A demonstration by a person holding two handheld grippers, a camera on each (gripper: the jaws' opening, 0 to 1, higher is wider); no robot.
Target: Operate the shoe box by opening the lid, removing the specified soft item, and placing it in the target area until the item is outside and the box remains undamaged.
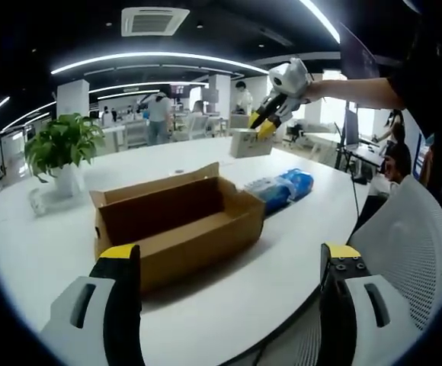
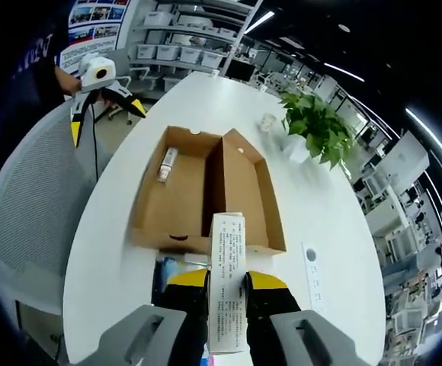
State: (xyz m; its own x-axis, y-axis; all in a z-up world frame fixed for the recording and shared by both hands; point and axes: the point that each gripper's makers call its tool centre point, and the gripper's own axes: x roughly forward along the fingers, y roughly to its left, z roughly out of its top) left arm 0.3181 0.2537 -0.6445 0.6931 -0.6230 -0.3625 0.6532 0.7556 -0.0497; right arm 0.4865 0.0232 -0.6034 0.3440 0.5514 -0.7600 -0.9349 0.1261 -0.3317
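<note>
Left gripper (image 1: 229,263): fingers spread wide apart, nothing between them, low over the near edge of the white table (image 1: 206,313). Ahead at 12 o'clock in the left gripper view, the shoe box (image 1: 177,221), brown cardboard, lid swung back and standing open. Just beyond its far end, at 1 o'clock, a blue-and-white soft pack (image 1: 283,187) lying on the table, touching or nearly touching the box corner. Farther up at 1 o'clock, the right gripper (image 1: 265,126) held in the air on a person's outstretched arm, yellow fingertips clamped on a small white carton (image 1: 249,142). At 10 o'clock, a potted plant (image 1: 62,149) on the table, well apart from the box. At 3 o'clock, a white mesh chair (image 1: 408,252) against the table edge.

Right gripper (image 2: 226,286): fingers closed on the white carton (image 2: 227,278), printed face up, held above the near end of the shoe box (image 2: 206,194). Inside the left compartment, at 11 o'clock, a small tube-like item (image 2: 167,164), perhaps a bottle, too small to name. Blue soft pack (image 2: 169,268) partly hidden under the fingers at 9 o'clock. Left gripper (image 2: 103,95) at 10 o'clock over the chair (image 2: 30,206), open. Plant (image 2: 318,126) at 1 o'clock. A small white card (image 2: 312,271) on the table at 3 o'clock.
</note>
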